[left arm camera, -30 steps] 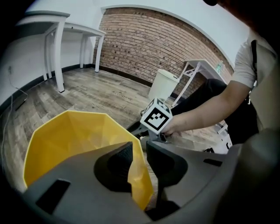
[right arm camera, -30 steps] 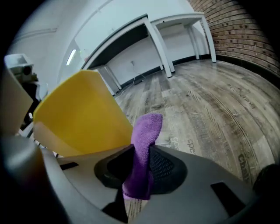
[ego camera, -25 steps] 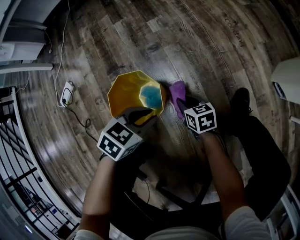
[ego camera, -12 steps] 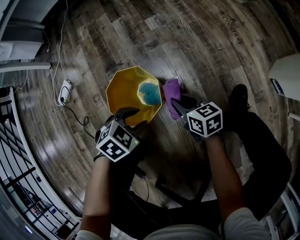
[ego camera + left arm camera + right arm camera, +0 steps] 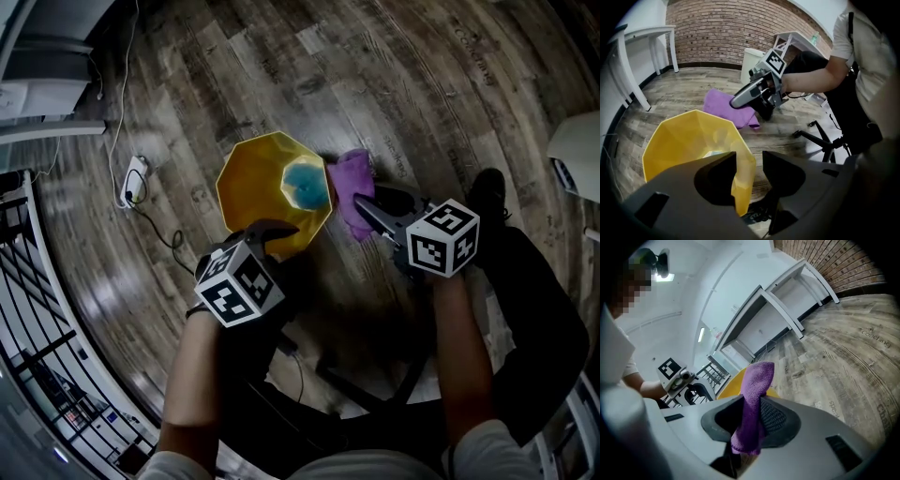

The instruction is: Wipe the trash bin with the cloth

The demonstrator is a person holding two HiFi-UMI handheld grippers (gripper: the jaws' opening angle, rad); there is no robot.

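Observation:
A yellow faceted trash bin stands on the wood floor, with something blue at its bottom. My left gripper hangs over the bin's near rim. Its jaws have just been opening; the rim sits between them with a gap on the right side, so it is open. The purple cloth hangs just right of the bin, and my right gripper is shut on it. In the right gripper view the cloth stands up between the pads of the right gripper, with the bin behind.
A power strip and its cable lie on the floor left of the bin. Metal railing runs along the left. An office chair base stands by the person's legs. White table legs and a white bin stand farther off.
The left jaws let go of the bin's near rim and drew back slightly toward the person. The right gripper rose with the cloth, lifting it beside the bin.

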